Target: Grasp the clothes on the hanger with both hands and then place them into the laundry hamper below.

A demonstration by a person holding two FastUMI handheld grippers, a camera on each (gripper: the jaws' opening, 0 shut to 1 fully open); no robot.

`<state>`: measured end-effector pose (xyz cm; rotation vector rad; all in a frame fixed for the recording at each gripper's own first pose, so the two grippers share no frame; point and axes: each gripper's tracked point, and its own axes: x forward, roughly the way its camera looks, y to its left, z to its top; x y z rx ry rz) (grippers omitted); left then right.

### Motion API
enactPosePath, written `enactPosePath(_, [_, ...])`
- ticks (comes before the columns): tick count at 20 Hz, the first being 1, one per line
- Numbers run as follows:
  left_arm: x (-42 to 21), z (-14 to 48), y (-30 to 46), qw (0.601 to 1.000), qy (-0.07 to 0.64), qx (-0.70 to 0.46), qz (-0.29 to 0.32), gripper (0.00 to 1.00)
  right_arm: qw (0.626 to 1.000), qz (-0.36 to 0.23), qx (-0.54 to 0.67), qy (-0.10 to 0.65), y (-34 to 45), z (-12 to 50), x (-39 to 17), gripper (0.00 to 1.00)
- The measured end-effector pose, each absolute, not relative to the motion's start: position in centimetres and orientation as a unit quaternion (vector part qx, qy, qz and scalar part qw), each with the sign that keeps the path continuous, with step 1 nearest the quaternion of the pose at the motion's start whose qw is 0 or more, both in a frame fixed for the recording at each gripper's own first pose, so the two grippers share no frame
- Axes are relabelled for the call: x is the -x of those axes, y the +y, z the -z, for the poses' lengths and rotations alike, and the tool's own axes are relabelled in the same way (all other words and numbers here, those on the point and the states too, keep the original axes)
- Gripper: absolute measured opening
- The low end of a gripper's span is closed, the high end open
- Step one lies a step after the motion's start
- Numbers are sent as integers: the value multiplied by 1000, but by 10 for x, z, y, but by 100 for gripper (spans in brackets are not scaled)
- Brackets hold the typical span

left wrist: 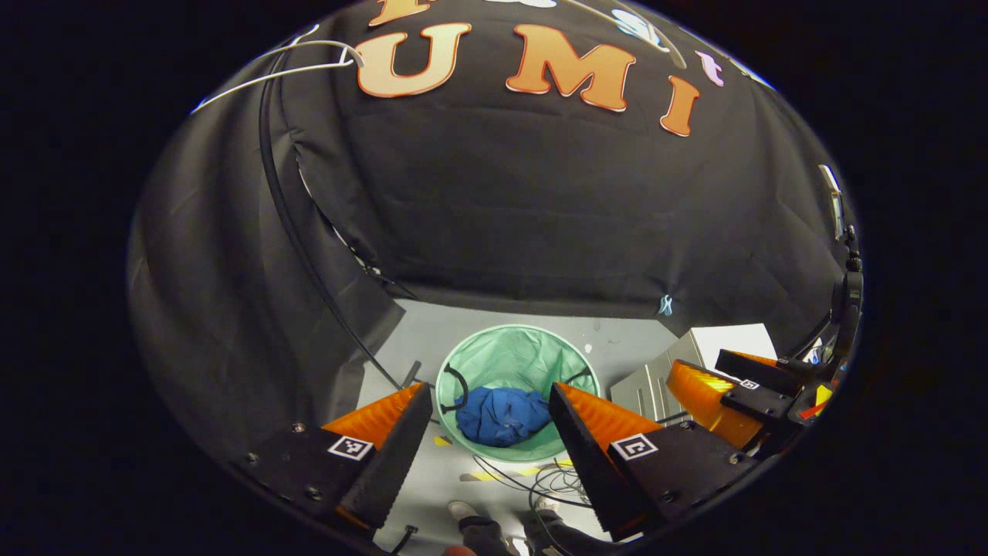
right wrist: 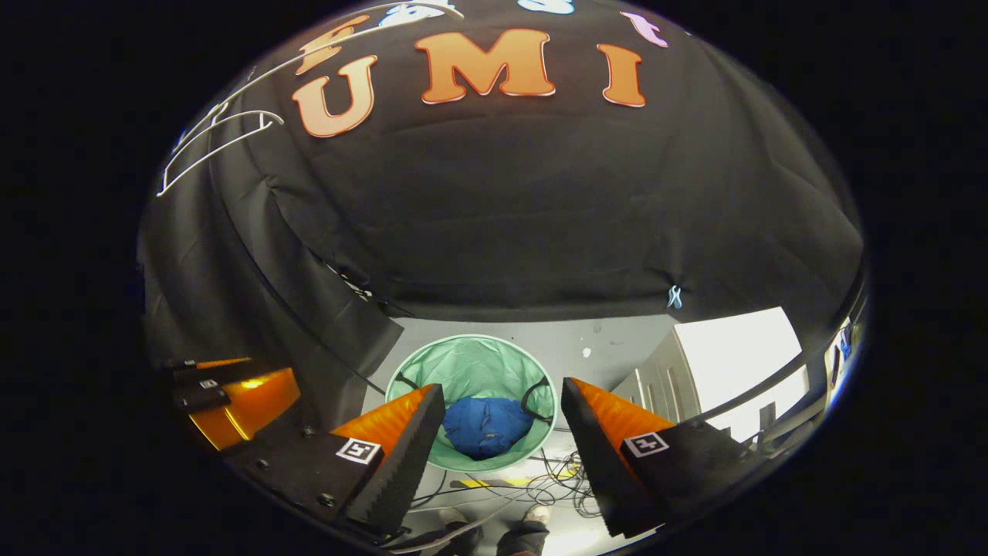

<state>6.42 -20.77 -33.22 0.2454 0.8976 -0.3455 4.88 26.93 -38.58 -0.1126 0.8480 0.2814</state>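
Observation:
A crumpled blue garment (left wrist: 500, 415) (right wrist: 485, 425) lies at the bottom of the round green laundry hamper (left wrist: 515, 355) (right wrist: 471, 364) on the floor below. A bare white hanger (left wrist: 289, 63) (right wrist: 208, 133) hangs at the upper left against the booth wall. My left gripper (left wrist: 488, 428) stands open above the hamper, nothing between its fingers. My right gripper (right wrist: 502, 428) is open too and holds nothing. The right gripper also shows at the right edge of the left gripper view (left wrist: 741, 386), and the left one at the left edge of the right gripper view (right wrist: 224, 394).
Loose cables (left wrist: 532, 479) (right wrist: 540, 483) and yellow tape marks lie on the grey floor in front of the hamper. A white cabinet (left wrist: 695, 359) (right wrist: 710, 363) stands to the right. The person's shoes (left wrist: 463, 511) (right wrist: 532, 516) show at the bottom.

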Motion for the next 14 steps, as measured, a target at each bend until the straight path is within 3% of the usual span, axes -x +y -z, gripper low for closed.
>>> enactPosePath(14, [-65, 155, -187, 941, 279, -72, 176, 96, 962, -116, 39, 245, 194, 196, -33, 99])
